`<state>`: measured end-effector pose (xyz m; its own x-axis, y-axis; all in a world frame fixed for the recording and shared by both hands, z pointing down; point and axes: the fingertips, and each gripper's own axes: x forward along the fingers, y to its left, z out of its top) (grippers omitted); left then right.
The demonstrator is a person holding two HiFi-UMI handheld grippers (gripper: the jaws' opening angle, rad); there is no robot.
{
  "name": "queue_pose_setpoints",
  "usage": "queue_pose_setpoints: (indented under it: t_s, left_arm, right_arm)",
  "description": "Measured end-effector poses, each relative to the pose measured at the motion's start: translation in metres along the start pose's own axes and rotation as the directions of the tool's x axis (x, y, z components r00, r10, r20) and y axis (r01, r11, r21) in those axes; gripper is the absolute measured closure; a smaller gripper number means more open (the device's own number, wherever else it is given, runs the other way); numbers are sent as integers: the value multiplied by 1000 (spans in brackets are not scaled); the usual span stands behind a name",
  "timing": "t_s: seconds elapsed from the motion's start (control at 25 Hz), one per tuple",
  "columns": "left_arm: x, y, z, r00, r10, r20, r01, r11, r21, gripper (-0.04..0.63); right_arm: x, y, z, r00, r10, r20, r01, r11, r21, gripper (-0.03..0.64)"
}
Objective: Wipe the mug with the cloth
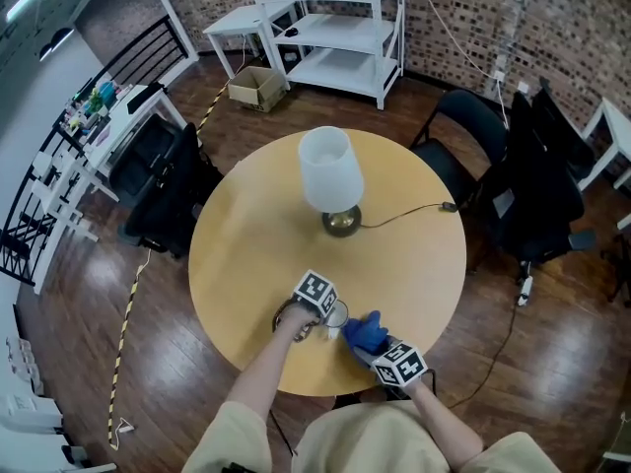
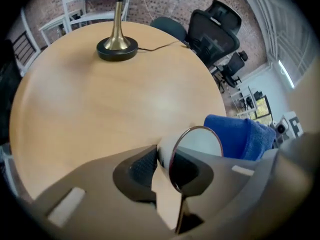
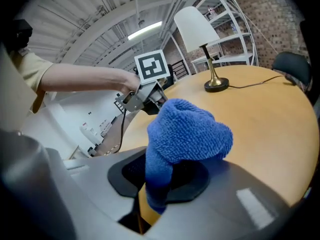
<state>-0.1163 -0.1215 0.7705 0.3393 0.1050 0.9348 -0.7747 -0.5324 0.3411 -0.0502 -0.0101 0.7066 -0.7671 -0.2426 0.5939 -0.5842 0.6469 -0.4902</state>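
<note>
A white mug (image 1: 336,315) with a dark rim lies tipped on its side near the front edge of the round wooden table (image 1: 246,264). My left gripper (image 1: 317,325) is shut on the mug (image 2: 196,142), with one pad inside the rim and the other on the outer wall. The blue cloth (image 1: 363,332) is bunched in my right gripper (image 1: 373,348), whose jaws are shut on it. In the right gripper view the cloth (image 3: 188,134) bulges up out of the jaws and hides what lies behind it. In the left gripper view the cloth (image 2: 246,136) sits just right of the mug's mouth.
A table lamp (image 1: 331,173) with a white shade and brass base stands mid-table, its cord (image 1: 404,211) running right. Black office chairs (image 1: 532,180) stand right of the table and another (image 1: 163,190) to its left. White shelving (image 1: 340,23) and a cardboard box (image 1: 255,87) are at the back.
</note>
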Motion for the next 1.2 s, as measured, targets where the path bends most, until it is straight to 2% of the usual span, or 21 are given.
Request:
queue_pose_setpoints:
  t_s: [0.12,0.2,0.4,0.52,0.68,0.8,0.92,1.2]
  left_arm:
    - [2,4,0,1000,-6,15,8,994,-109,562]
    - [4,7,-3,999,-17,27,22,981,-194,569]
    - [7,10,-10,995,-81,56,97,911,-401,569]
    - [8,10,-11,991,-116,66,133,862,-490,570]
    - [11,3,-14,988,-142,54,149,834,-532,571]
    - [15,3,-16,984,-170,51,169,810,-561,571]
    - [14,3,-18,979,-195,62,194,790,-582,571]
    - [12,0,-20,977,-204,68,205,791,-577,569]
  right_arm:
    - [-10,1,10,999,-12,40,12,1000,4,541]
    - [-20,1,19,997,-37,68,38,999,-12,541]
    - [-41,14,65,985,-71,156,89,990,-112,541]
    - [-18,25,81,989,-64,134,95,967,-237,543]
    - [33,30,72,996,-95,-6,84,915,-394,543]
    - [48,36,57,991,-109,-77,62,888,-455,545]
    - [50,34,34,985,-116,-126,48,894,-446,545]
    - [47,16,-5,970,-127,-208,40,924,-380,546]
